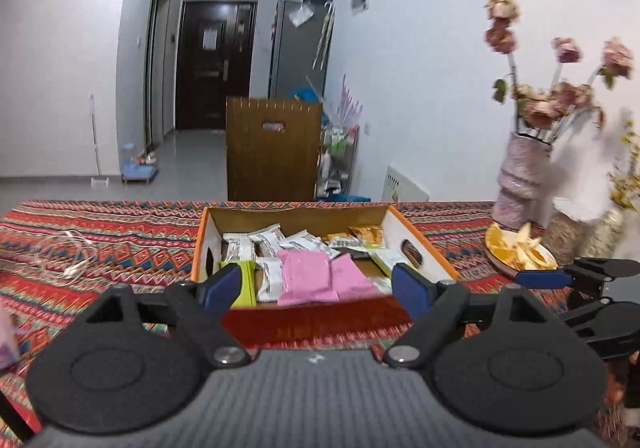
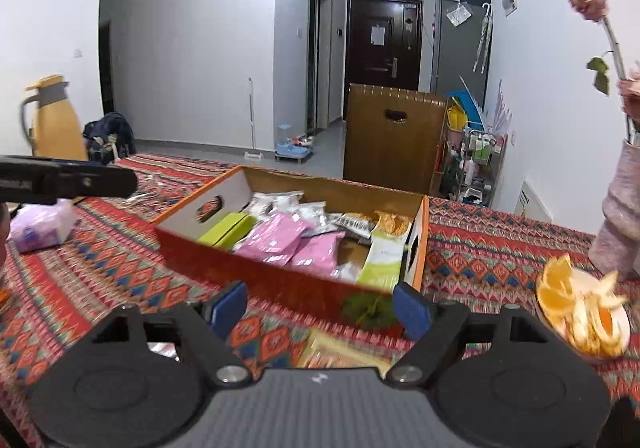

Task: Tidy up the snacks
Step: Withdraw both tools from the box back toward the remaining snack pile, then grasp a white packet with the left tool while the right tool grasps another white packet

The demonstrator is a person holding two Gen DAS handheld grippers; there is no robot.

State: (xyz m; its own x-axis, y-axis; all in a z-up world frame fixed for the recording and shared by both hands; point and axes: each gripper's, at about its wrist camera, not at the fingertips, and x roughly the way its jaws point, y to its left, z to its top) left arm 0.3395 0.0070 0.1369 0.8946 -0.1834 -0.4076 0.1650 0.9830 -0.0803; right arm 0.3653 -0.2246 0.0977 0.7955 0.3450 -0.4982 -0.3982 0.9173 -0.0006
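Snacks gathered in an open orange cardboard box (image 1: pixel 420 244) at the middle of the patterned worktop (image 1: pixel 100 244), presumably so that loose packets stay in one place: pink packets (image 1: pixel 306 278) lying at the near side, white wrappers (image 1: pixel 276 238) toward the far left, a green carton (image 2: pixel 226 230) against the left wall, an orange-printed packet (image 2: pixel 394 224) at the far right corner. Left tongs (image 1: pixel 318 286) released, pads spread wide with nothing between them, aimed over the box's near wall. Right tongs (image 2: pixel 322 308) likewise released and empty, held short of the near wall toward its right corner. Probably a pause between packets, both tools clear of the box. Plate of orange slices (image 2: pixel 584 312) parked to the right, close by a pink vase (image 1: pixel 520 175) of dried flowers, out of the sorting area. Pale purple pack (image 2: pixel 40 228) left apart at the far left, outside the box, possibly not a snack at all.
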